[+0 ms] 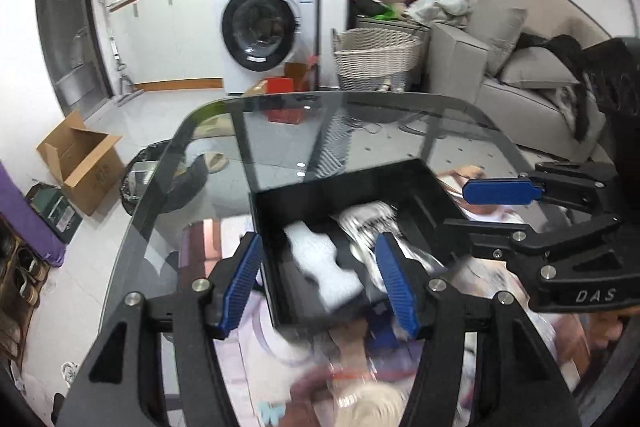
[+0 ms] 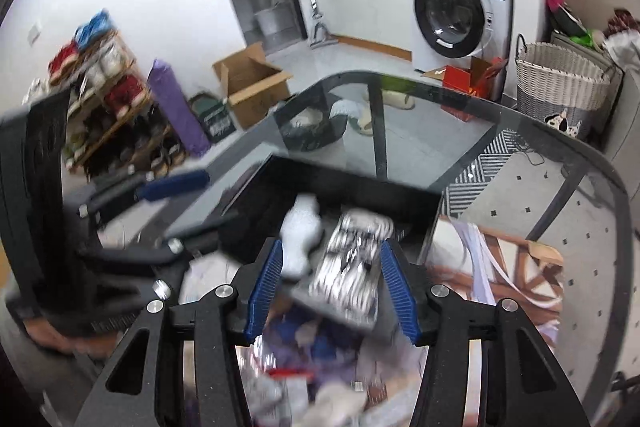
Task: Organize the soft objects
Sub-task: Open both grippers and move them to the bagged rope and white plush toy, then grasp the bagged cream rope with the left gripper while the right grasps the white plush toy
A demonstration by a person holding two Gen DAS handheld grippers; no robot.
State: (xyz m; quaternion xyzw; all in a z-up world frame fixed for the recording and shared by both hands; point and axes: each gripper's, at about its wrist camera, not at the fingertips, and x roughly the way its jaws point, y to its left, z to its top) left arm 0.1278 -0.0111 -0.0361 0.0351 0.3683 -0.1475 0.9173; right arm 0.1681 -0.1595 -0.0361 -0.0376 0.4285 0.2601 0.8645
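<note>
Beyond black bin (image 1: 424, 175): bare glass table (image 1: 280, 139), rounded edge.

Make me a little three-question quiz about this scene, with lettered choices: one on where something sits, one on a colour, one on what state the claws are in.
1. Where do the white soft item and the black-and-white patterned one lie?
A. in the wicker basket
B. in the black bin on the glass table
C. in the cardboard box

2. What colour are the pads on each claw's fingers?
A. blue
B. red
C. yellow

3. What are the left claw and right claw holding?
A. each grips a sock
B. together they grip the bin
C. nothing; both stand open

Answers:
1. B, both items rest inside the black bin on the glass table.
2. A, the ribbed pads are blue in both views.
3. C, the pads stand apart above the bin and press on nothing.
</note>
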